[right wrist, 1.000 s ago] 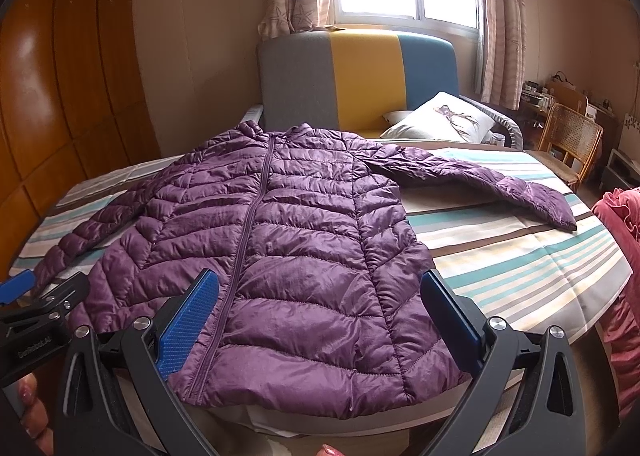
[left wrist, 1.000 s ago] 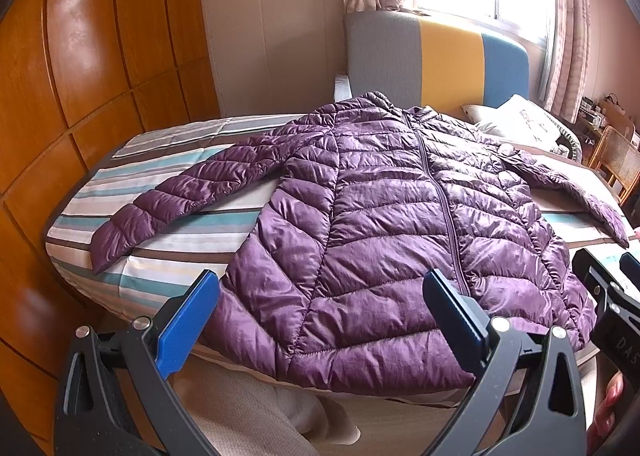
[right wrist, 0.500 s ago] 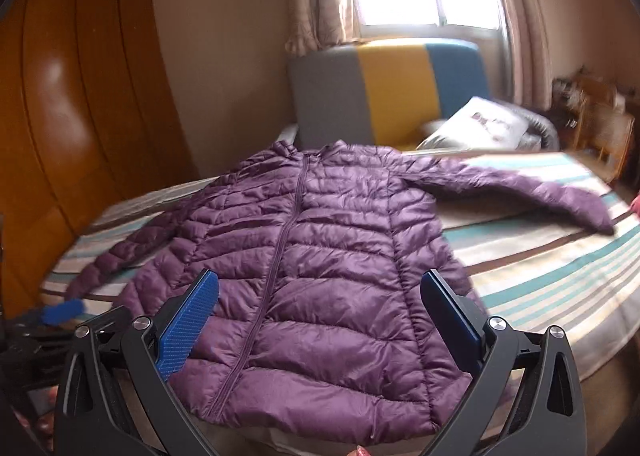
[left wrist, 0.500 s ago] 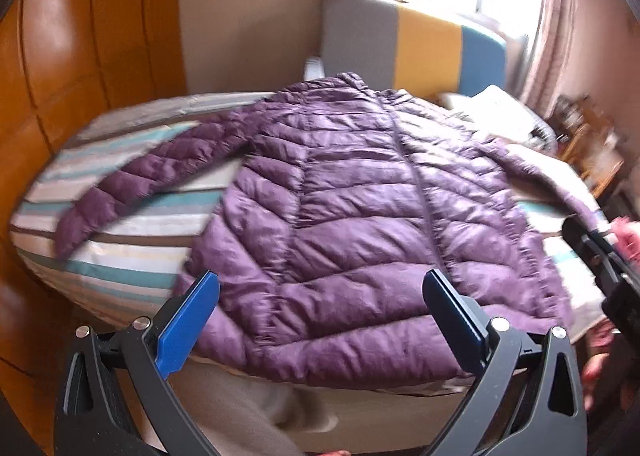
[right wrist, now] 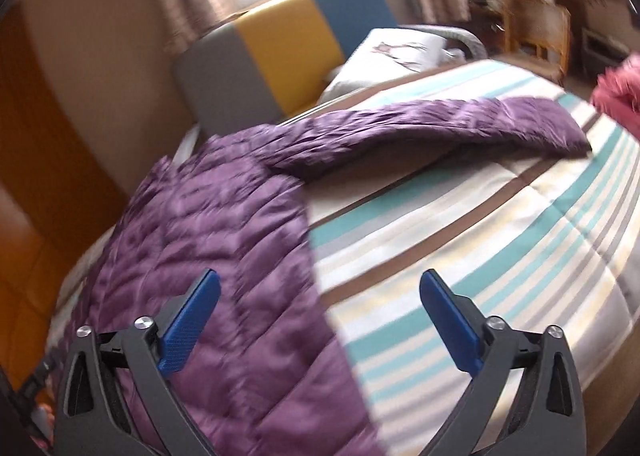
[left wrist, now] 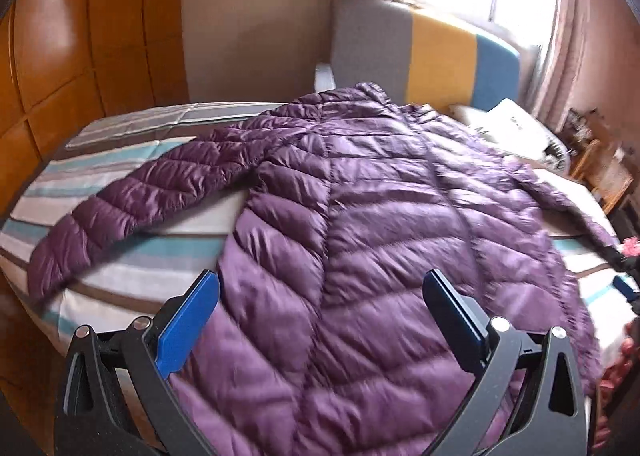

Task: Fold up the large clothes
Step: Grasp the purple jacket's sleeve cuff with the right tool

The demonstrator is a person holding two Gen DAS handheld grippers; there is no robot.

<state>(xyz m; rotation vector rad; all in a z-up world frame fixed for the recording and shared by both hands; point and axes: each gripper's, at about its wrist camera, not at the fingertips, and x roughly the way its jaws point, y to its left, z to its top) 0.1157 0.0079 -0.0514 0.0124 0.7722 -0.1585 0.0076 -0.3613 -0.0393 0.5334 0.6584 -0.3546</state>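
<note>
One purple jacket (left wrist: 360,236) – one striped bed (right wrist: 480,256), one pillow (right wrist: 396,52), two grippers.

Shiny quilted purple jacket (left wrist: 360,224) on matt striped cloth bedspread (right wrist: 480,240); glossy wooden wardrobe (left wrist: 80,56).

purple quilted jacket (left wrist: 360,256) on a teal, brown and cream striped bedspread (right wrist: 480,256); grey, yellow, blue headboard (left wrist: 420,52).

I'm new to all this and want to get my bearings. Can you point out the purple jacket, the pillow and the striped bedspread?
purple jacket (left wrist: 360,240): left wrist view, on the quilted front.
pillow (right wrist: 400,52): right wrist view, on its white top face.
striped bedspread (right wrist: 500,240): right wrist view, on a bare striped patch beside the jacket.
</note>
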